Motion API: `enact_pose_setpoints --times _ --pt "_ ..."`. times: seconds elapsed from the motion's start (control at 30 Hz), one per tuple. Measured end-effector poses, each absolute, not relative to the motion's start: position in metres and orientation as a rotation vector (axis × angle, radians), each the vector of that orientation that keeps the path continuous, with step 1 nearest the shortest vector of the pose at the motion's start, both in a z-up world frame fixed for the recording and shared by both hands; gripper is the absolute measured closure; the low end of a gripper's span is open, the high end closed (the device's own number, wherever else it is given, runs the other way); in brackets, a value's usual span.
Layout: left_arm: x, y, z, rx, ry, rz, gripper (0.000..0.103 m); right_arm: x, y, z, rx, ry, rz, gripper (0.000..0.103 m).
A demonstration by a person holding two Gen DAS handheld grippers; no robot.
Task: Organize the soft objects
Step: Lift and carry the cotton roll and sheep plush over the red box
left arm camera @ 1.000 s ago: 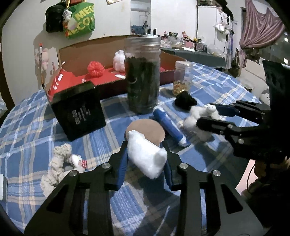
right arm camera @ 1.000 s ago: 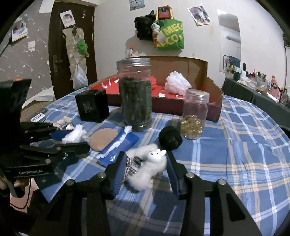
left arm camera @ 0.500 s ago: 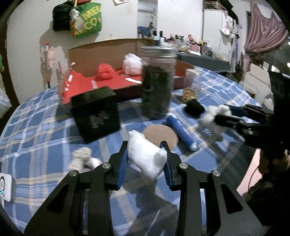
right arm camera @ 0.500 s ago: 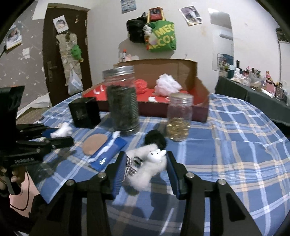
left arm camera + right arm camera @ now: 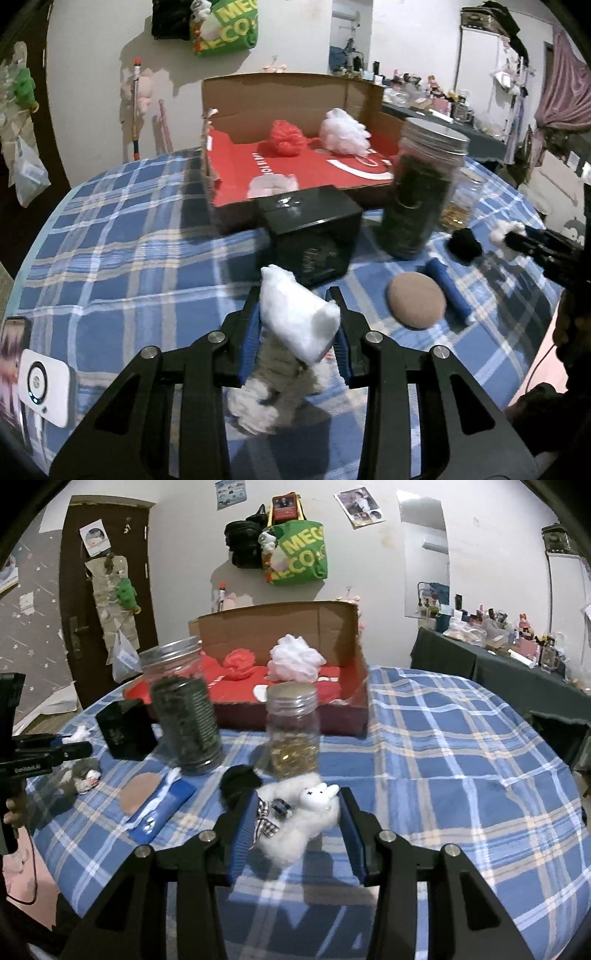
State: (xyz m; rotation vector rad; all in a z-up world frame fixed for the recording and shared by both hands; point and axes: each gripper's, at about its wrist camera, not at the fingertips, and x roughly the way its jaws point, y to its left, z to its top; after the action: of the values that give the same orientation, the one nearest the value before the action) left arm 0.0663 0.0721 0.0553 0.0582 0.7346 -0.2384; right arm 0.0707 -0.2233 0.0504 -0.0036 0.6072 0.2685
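Observation:
My left gripper (image 5: 294, 295) is shut on a white cotton wad (image 5: 295, 321) and holds it above the table. A grey knitted toy (image 5: 273, 373) lies just beneath it. Off to the left in the right wrist view, this gripper (image 5: 70, 746) shows again with the wad (image 5: 79, 734). My right gripper (image 5: 299, 801) is shut on a fluffy white bunny plush (image 5: 306, 819), lifted near a black pompom (image 5: 240, 779). Ahead stands an open cardboard box (image 5: 277, 627) with a red floor (image 5: 295, 170). Inside it lie a red pouf (image 5: 286, 138) and a white pouf (image 5: 343, 133).
On the blue checked cloth stand a black box (image 5: 314, 229), a tall dark jar (image 5: 421, 192) and a small jar of golden bits (image 5: 293, 731). A brown round pad (image 5: 415, 304) and a blue tube (image 5: 448, 291) lie nearby. A white device (image 5: 46, 387) sits at the left edge.
Both grippers have risen a little and moved across the table with their loads. The left view has swung so the box lies ahead and the knitted toy sits under the fingers.

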Motion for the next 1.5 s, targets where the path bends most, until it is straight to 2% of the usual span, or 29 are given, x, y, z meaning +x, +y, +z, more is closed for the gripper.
enact_pose_setpoints --times 0.53,1.5 --pt "0.116 0.107 0.05 0.074 0.816 -0.198 0.07 0.118 -0.237 0.063 -0.1 0.616 0.209 0.056" --pt "0.162 0.109 0.069 0.119 0.812 -0.262 0.07 0.165 -0.237 0.091 -0.157 0.565 0.227 0.056"
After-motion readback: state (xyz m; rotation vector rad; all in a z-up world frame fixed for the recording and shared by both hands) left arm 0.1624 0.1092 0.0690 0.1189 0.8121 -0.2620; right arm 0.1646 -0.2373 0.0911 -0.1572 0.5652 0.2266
